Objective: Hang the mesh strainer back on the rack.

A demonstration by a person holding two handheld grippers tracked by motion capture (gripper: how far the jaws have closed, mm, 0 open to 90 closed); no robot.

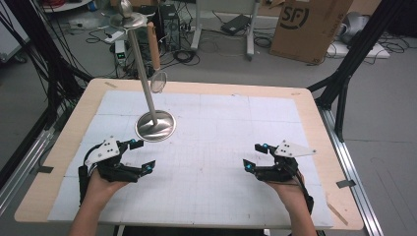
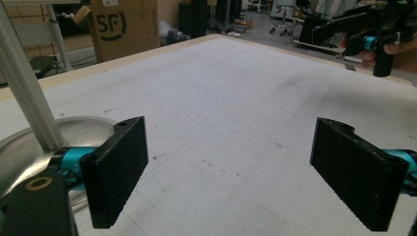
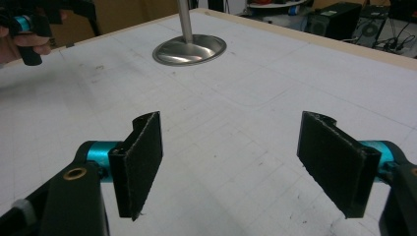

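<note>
Your left gripper sits low over the bench at about 8 o'clock, held in your left hand. Its fingers stand wide apart with nothing between them, only the gridded mat showing below. Your right gripper mirrors it at about 4 o'clock, in your right hand. Its fingers are also spread wide and hold nothing; bare mat lies between them.

The stand is the thing nearest your left gripper. Its round metal base rests on the mat at about 10 o'clock from the bench's middle, just beyond your left gripper and close to its left finger in the left gripper view, though not touching it. A pole rises from the base and leans away toward 11 o'clock. A strainer with a wooden handle hangs from the top of the pole, its mesh bowl beside the pole, well above the base.

From the right gripper view the stand's base lies straight ahead at 12 o'clock, well apart from your right fingers, with your left gripper off at 10 o'clock. The two grippers face each other across the mat, well apart.
</note>
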